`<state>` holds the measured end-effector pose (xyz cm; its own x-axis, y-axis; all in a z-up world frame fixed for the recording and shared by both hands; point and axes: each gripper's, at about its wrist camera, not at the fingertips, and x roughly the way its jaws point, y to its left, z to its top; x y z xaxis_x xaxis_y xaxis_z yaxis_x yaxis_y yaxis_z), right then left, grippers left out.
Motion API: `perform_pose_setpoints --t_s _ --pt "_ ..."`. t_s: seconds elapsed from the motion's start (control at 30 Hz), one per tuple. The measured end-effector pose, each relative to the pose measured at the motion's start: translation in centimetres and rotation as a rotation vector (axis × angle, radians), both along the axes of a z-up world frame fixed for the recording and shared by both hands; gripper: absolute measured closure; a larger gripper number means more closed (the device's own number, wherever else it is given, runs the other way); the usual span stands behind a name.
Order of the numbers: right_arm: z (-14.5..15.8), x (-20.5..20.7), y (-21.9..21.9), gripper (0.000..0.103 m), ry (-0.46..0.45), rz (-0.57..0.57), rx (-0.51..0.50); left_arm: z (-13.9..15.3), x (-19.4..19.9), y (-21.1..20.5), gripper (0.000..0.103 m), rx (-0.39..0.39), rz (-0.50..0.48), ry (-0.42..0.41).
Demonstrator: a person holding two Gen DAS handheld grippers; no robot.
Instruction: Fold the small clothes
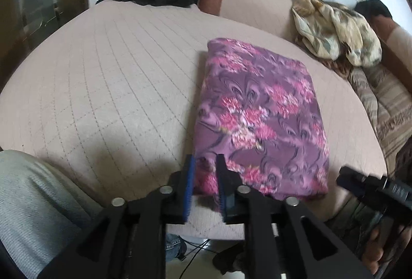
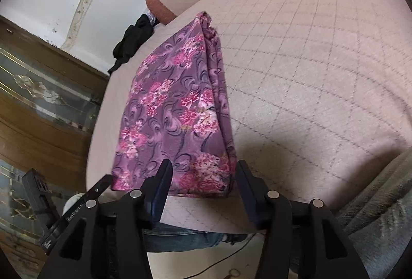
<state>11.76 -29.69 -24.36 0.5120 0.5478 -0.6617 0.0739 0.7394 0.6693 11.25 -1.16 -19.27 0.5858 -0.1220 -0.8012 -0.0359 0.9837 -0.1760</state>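
Angling down, both grippers [image 1: 204, 161] [image 2: 203, 168] over folded floral cloth [image 1: 260, 116], jaws released.

**Hand-held grippers and the operator's clothing**

Left gripper [image 1: 204, 163]: matte black frame with triangular cut-outs, four round silver pivot pins, and blue ribbed pads [image 1: 189, 188] on its fingers. Right gripper [image 2: 203, 168]: the same black frame and silver pins, with darker pads; white lettering marks a black bar at its left. Grey ribbed sleeve [image 1: 28, 201]; blue denim [image 2: 180, 237].
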Motion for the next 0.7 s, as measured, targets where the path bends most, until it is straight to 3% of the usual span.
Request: perform_pose_setpoints --t_s 0.03,0.13,0.23,0.3,0.33,0.43,0.5,0.53,0.57,0.7 --pt "-0.2 0.2 0.3 0.048 0.005 0.018 0.002 -0.1 0.4 0.1 0.074 -0.009 0.014 0.018" --pt "-0.8 0.7 1.4 0.048 0.019 0.075 -0.035 -0.5 1.5 -0.2 0.073 -0.018 0.034 0.055" --pt "-1.3 1.2 2.7 0.049 0.035 0.122 -0.124 -0.8 2.7 -1.5 0.059 0.025 0.024 0.084" --pt "-1.6 1.3 3.4 0.063 0.041 0.143 -0.19 -0.9 3.4 -1.9 0.058 0.049 0.023 0.099" --pt "-1.5 1.2 3.6 0.064 0.035 0.15 -0.206 -0.9 3.9 -2.1 0.058 0.051 0.026 0.102" --pt "-1.6 1.1 3.7 0.074 0.034 0.166 -0.239 -0.8 4.7 -2.0 0.058 -0.016 0.056 0.114" --pt "-1.8 1.0 3.6 0.084 0.039 0.164 -0.248 -1.0 5.1 -2.6 0.068 0.002 0.056 0.124" --pt "-1.8 0.9 3.4 0.085 0.041 0.162 -0.243 -1.3 5.1 -3.0 0.085 0.036 0.05 0.134" --pt "-1.8 0.8 3.4 0.087 0.043 0.159 -0.243 -1.8 5.0 -3.3 0.093 0.061 0.038 0.149" --pt "-1.5 0.3 4.0 0.089 0.035 0.148 -0.285 -2.4 4.3 -2.6 0.098 0.056 0.032 0.149"
